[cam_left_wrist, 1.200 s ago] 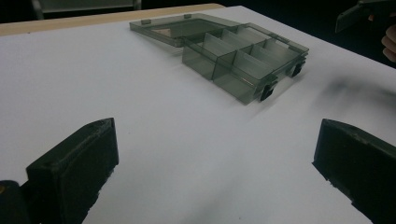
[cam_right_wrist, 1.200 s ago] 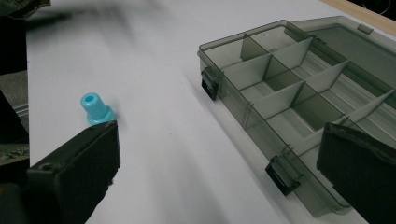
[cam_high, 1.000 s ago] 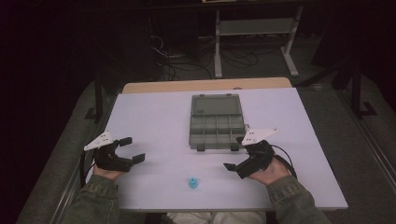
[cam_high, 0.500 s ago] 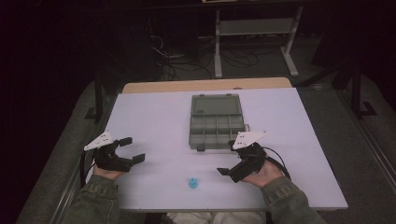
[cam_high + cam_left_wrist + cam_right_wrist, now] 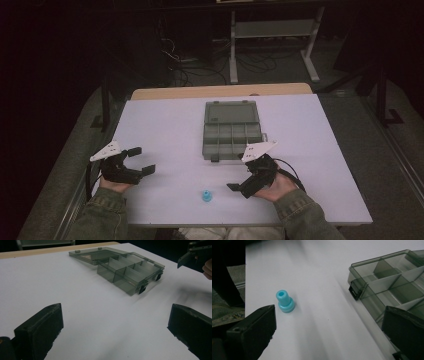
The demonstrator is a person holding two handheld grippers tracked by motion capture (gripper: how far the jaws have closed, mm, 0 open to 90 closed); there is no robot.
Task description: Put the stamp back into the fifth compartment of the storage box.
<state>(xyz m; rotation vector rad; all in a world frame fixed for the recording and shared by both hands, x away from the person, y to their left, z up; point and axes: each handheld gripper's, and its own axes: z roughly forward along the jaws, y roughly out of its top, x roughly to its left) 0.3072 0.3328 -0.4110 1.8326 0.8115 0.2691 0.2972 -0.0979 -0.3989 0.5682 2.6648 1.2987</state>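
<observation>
Small peg low centre of the high view: light blue, plain. Compartment box mid-frame: translucent smoky grey-green, black latches. Tabletop: white, plain, tan wood strip along far edge. Left gripper and right gripper: black, pale grey top plates. Sleeves at bottom: olive green.

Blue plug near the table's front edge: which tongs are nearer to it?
Right. The right tongs sit just right of the blue plug, open and angled toward it. The left tongs are farther off on its left, open, pointing toward the organizer box.
</observation>
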